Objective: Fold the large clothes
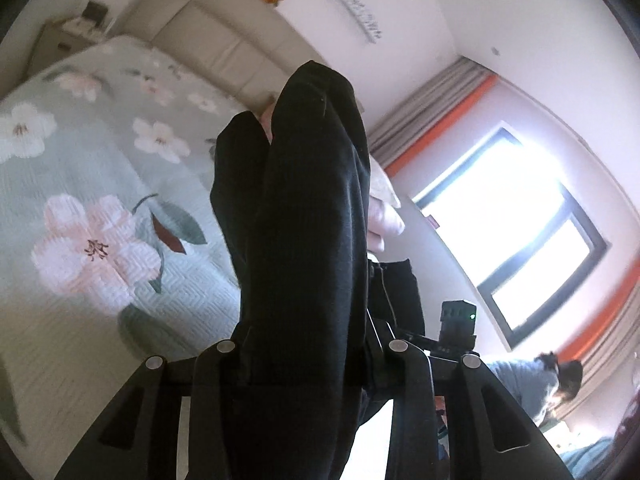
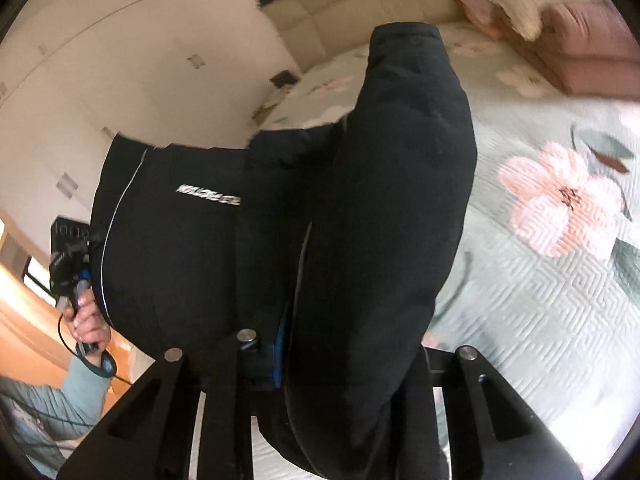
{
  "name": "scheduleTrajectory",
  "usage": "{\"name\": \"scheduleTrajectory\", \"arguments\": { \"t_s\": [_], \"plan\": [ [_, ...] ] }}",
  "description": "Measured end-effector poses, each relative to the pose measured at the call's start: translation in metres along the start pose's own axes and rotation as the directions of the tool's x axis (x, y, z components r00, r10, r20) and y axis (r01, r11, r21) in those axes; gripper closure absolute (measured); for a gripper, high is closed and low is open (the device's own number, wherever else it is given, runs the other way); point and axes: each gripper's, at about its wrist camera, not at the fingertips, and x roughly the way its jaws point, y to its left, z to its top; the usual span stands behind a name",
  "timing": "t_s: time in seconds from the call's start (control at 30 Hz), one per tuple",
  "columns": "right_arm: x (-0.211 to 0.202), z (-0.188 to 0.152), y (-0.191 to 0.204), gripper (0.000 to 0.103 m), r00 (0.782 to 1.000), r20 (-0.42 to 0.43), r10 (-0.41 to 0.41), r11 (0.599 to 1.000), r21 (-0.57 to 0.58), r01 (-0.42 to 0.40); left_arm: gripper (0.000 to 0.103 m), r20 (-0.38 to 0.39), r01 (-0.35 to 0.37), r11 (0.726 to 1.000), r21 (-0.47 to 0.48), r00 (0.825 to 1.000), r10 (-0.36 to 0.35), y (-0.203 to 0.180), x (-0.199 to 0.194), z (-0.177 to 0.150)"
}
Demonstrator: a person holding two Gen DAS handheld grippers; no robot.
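Black fabric fills the middle of both wrist views: a dark garment (image 1: pixel 304 208), lifted off the bed (image 1: pixel 80 152) and hanging in the air above its flowered, pale green cover; in the left wrist view the left gripper (image 1: pixel 308 364) is clenched on a thick bunch of that cloth, which runs up between the fingers and ends in two rounded folds over the middle of the bed; the headboard (image 1: pixel 208 28) lies along the bed's far edge, with a nightstand (image 1: pixel 64 36) by the far left corner; a bright window (image 1: pixel 516 216) with an orange-trimmed curtain (image 1: pixel 436 92) is off to the right, and a person (image 1: pixel 532 380) in grey shows low at the right edge. In the right wrist view the right gripper (image 2: pixel 320 356) is likewise clamped on the garment (image 2: pixel 392 200); a long padded roll of it rises from between the fingers, and a flatter panel with a white logo (image 2: pixel 209 195) and a thin pale piping line spreads away to the left; at that panel's left edge a hand (image 2: pixel 90 324) grips the handle of the other gripper; pink pillows (image 2: pixel 584 40) sit at the bed's far right corner; a pink flower (image 2: pixel 560 204) on the cover shows clearly beside the roll.
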Motion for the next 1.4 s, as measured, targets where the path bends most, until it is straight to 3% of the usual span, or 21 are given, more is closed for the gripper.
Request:
{"name": "scheduleTrajectory", "arguments": {
  "t_s": [0.17,0.3,0.37,0.4,0.43,0.47,0.5,0.53,0.57,0.6,0.63,0.67,0.73,0.8,0.9,0.97,1.03,1.13,1.2,1.23,1.4],
  "plan": [
    [-0.015,-0.02,0.046,0.071,0.999,-0.045,-0.023,1.0,-0.009,0.023,0.065,-0.012,-0.033,0.999,-0.014,0.999,0.033,-0.004,-0.066,-0.029],
    [0.013,-0.028,0.049,0.069,0.991,-0.119,-0.069,0.996,0.042,0.074,0.064,-0.054,-0.112,0.983,-0.148,0.993,0.105,0.049,-0.081,-0.058],
    [0.035,-0.038,0.034,0.068,0.981,-0.168,-0.095,0.991,0.081,0.11,0.059,-0.116,-0.19,0.958,-0.213,0.979,0.169,0.085,-0.072,-0.075],
    [0.044,-0.04,0.028,0.063,0.974,-0.183,-0.133,0.984,0.089,0.152,0.056,-0.164,-0.297,0.919,-0.258,0.951,0.262,0.116,-0.069,-0.088],
    [0.058,-0.044,0.018,0.057,0.953,-0.213,-0.217,0.967,0.083,0.239,0.054,-0.194,-0.367,0.887,-0.279,0.927,0.322,0.139,-0.068,-0.097],
    [0.067,-0.048,0.007,0.057,0.936,-0.233,-0.262,0.952,0.093,0.29,0.05,-0.227,-0.383,0.865,-0.324,0.919,0.322,0.167,-0.069,-0.107],
    [0.074,-0.052,-0.007,0.057,0.931,-0.25,-0.264,0.944,0.133,0.303,0.047,-0.242,-0.36,0.847,-0.391,0.928,0.282,0.194,-0.072,-0.117],
    [0.078,-0.055,-0.019,0.056,0.93,-0.257,-0.262,0.934,0.175,0.311,0.037,-0.218,-0.271,0.823,-0.5,0.959,0.184,0.223,-0.078,-0.128],
    [0.078,-0.057,-0.03,0.054,0.932,-0.256,-0.258,0.922,0.222,0.316,0.035,-0.176,-0.183,0.782,-0.596,0.98,0.095,0.244,-0.085,-0.137],
    [0.077,-0.06,-0.039,0.048,0.937,-0.25,-0.245,0.907,0.283,0.313,0.035,-0.112,-0.09,0.716,-0.692,0.994,0.016,0.263,-0.095,-0.146],
    [0.073,-0.06,-0.045,0.041,0.937,-0.242,-0.253,0.883,0.337,0.326,0.036,-0.059,-0.044,0.676,-0.736,0.998,0.001,0.273,-0.108,-0.15],
    [0.07,-0.055,-0.051,0.039,0.936,-0.23,-0.267,0.866,0.369,0.337,0.036,-0.036,-0.06,0.683,-0.728,0.998,0.049,0.274,-0.124,-0.147],
    [0.059,-0.055,-0.048,0.038,0.935,-0.202,-0.292,0.863,0.367,0.349,0.037,-0.046,-0.175,0.741,-0.648,0.98,0.191,0.255,-0.148,-0.132],
    [0.044,-0.055,-0.019,0.038,0.924,-0.175,-0.341,0.881,0.283,0.379,0.037,-0.075,-0.297,0.823,-0.484,0.951,0.299,0.211,-0.163,-0.11],
    [0.039,-0.054,0.047,0.031,0.908,-0.117,-0.403,0.904,0.101,0.415,0.037,-0.064,-0.386,0.894,-0.229,0.922,0.381,0.137,-0.161,-0.092],
    [0.044,-0.063,0.094,0.024,0.899,-0.056,-0.434,0.901,-0.02,0.434,0.037,-0.068,-0.439,0.897,-0.061,0.898,0.435,0.089,-0.143,-0.093],
    [0.048,-0.084,0.117,0.022,0.889,-0.06,-0.454,0.89,-0.091,0.448,0.037,-0.085,-0.455,0.89,0.032,0.886,0.456,0.062,-0.12,-0.102],
    [0.097,-0.11,0.144,0.022,0.838,-0.122,-0.533,0.845,-0.127,0.519,0.037,-0.127,-0.479,0.875,0.073,0.866,0.484,0.047,-0.087,-0.132],
    [0.116,-0.128,0.148,0.022,0.819,-0.183,-0.543,0.84,-0.112,0.532,0.037,-0.198,-0.512,0.857,0.067,0.835,0.514,0.055,-0.058,-0.154],
    [0.123,-0.137,0.133,0.022,0.814,-0.218,-0.539,0.842,-0.094,0.532,0.037,-0.224,-0.544,0.837,0.055,0.81,0.541,0.064,-0.047,-0.165],
    [0.128,-0.15,0.115,0.02,0.84,-0.267,-0.472,0.863,0.057,0.503,0.037,-0.24,-0.609,0.787,0.099,0.753,0.613,0.064,-0.03,-0.176]
  ]
}}
